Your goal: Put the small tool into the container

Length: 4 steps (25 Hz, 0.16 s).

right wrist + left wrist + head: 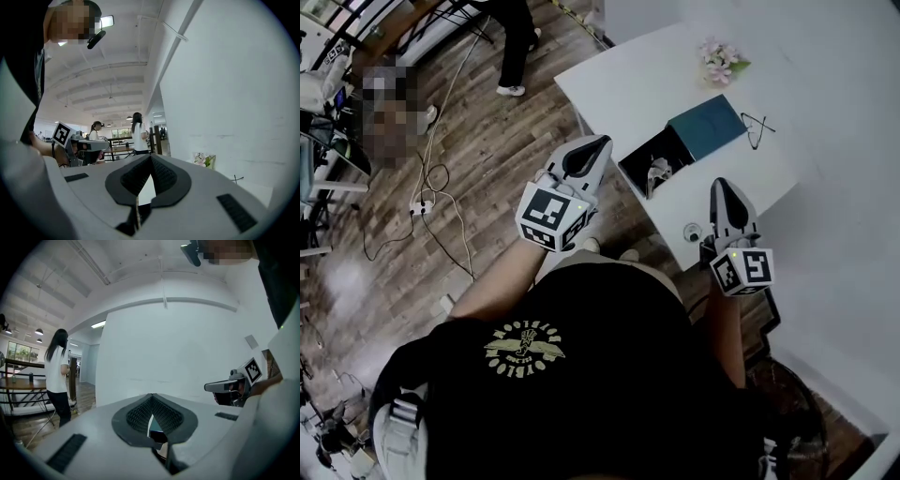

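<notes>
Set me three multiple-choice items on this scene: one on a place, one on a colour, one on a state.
1. Where do the glasses lie?
A. on a shelf
B. on the white table, just right of the teal book in the head view
C. on a chair

2. What colour are the flowers at the far side of the table?
A. pink
B. blue
C. orange

3. How does the right gripper stand?
A. wide open
B. shut on the glasses
C. shut, with nothing between its jaws

Answers:
1. B, the head view shows the glasses on the tabletop beside the book.
2. A, the blossoms are pale pink.
3. C, the right gripper view shows its pads meeting at the tip, with nothing between them.
</notes>
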Motion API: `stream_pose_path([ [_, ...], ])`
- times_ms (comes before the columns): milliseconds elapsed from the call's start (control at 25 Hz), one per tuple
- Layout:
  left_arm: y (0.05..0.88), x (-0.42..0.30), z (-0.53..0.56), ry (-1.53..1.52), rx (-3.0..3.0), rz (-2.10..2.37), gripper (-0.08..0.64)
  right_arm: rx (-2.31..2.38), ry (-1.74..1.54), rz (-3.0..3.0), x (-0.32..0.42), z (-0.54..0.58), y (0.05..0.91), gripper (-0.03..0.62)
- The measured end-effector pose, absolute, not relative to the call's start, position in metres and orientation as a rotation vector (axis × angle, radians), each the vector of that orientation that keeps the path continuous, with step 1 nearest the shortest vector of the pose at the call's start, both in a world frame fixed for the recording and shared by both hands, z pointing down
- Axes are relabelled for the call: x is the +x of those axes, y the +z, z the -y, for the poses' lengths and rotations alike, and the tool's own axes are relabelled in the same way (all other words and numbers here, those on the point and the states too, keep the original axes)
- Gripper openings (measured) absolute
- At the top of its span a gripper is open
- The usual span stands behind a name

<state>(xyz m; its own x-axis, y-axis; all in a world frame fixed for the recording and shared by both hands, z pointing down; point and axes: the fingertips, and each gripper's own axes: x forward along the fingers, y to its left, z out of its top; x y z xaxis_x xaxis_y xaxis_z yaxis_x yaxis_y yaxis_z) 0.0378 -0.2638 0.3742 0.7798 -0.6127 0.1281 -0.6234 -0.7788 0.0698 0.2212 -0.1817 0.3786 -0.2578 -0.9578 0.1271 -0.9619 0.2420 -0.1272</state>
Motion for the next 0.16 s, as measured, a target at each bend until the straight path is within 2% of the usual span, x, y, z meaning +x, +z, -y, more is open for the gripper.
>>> stream_pose_path([
  [160,0.364,0.056,0.274,0.12,2.883,1.019,0.008,1.849,0.24,2.496,0.235,0.198,0.371,0.002],
])
